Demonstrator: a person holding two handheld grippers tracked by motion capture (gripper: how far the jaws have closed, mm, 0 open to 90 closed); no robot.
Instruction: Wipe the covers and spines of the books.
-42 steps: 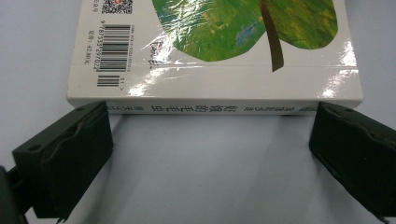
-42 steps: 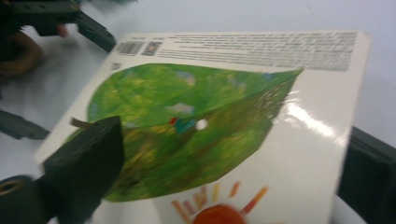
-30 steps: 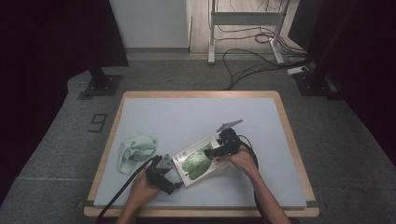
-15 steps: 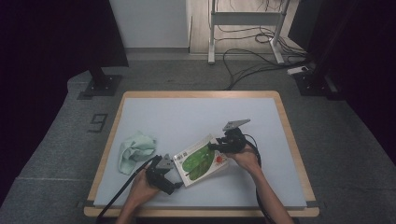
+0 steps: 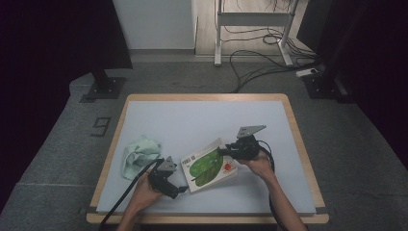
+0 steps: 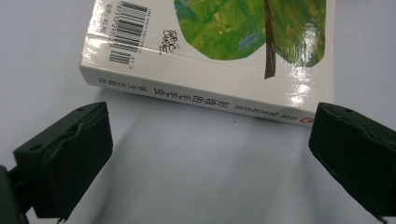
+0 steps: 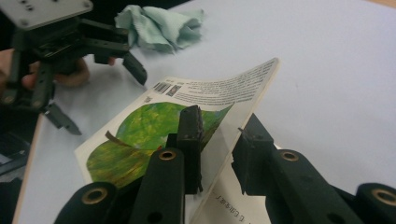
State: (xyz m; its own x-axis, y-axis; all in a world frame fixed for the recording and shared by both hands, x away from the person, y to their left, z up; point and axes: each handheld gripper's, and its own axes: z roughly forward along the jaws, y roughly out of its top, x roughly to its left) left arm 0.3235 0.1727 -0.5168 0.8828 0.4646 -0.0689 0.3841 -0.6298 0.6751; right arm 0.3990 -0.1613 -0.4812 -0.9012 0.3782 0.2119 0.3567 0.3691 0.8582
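A thin book [image 5: 207,166] with a green leaf on its white cover lies near the table's front middle. My right gripper [image 5: 226,150] reaches its far right edge; its jaws have just been closing. In the right gripper view they [image 7: 217,144] are shut on the cover [image 7: 140,135], which is lifted and bowed off the pages. At the book's left, my left gripper [image 5: 180,182] rests low and open. Its jaws [image 6: 205,154] stand wide apart in front of the book's spine [image 6: 210,98], not touching it. The left gripper [image 7: 100,95] also shows beyond the book in the right gripper view.
A crumpled pale green cloth [image 5: 137,155] lies left of the book, close to the left hand; it shows again as the cloth [image 7: 159,25] at the top of the right gripper view. The blue-grey table top [image 5: 202,115] has a wooden rim.
The right gripper has closed on the cover's edge and drawn a little to the right, raising the cover. The left gripper has stayed where it was.
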